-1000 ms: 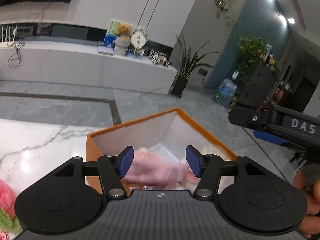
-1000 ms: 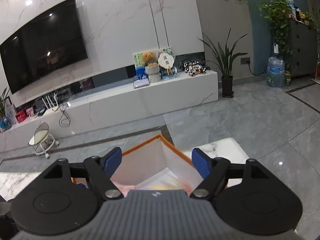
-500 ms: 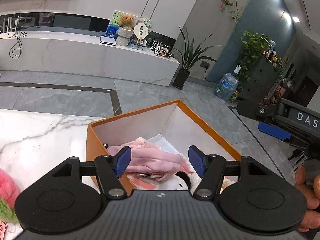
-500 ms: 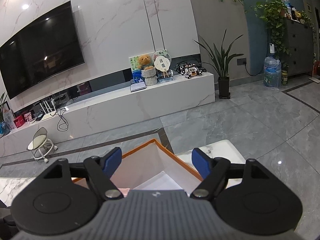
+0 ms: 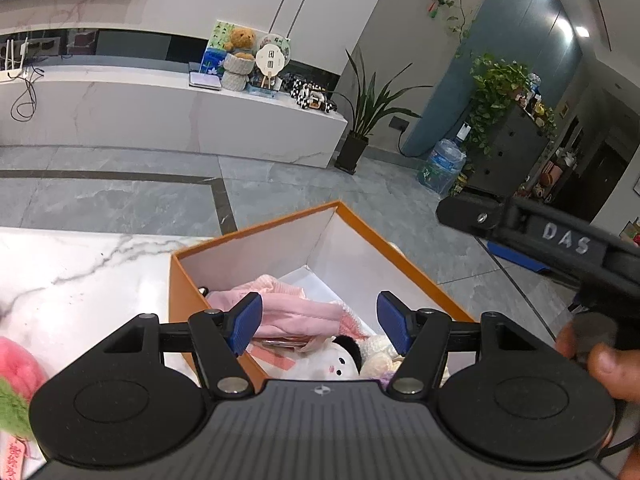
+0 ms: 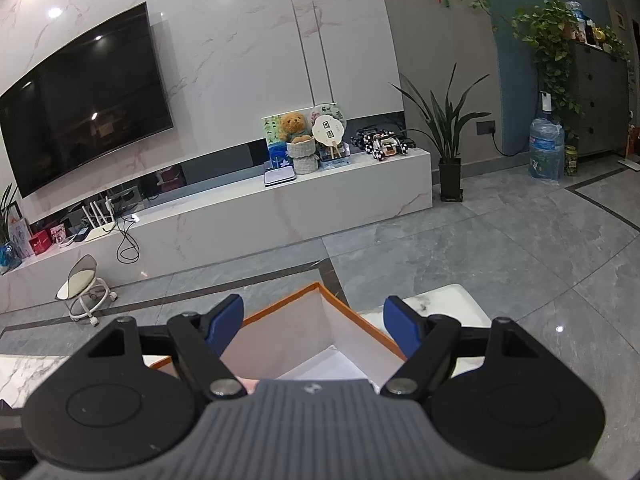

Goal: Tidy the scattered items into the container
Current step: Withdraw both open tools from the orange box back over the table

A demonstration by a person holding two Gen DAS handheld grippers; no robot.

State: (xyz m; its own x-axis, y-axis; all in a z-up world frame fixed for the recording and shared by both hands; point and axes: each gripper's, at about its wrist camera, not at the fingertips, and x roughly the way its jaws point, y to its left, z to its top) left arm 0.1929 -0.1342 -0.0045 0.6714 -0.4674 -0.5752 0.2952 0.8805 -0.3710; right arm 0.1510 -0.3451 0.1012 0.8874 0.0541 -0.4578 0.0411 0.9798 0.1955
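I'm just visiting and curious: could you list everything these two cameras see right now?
box: one, orange, on the marble table
pink cloth: one, inside box
white plush: one, inside box
pink fluffy toy: one, table, left of box
teddy bear: one, brown, TV bench
television: one, black, wall
water bottle: one, blue, floor
stool: one, white, floor
left tongs: open, above box
right tongs: open, above box

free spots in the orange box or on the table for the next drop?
Bare floor at the orange box's far corner, between the white inner walls and the pink cloth. Bare marble table left of the box, up to the pink plush. Crowded: the box's near half, with cloth and white plush.
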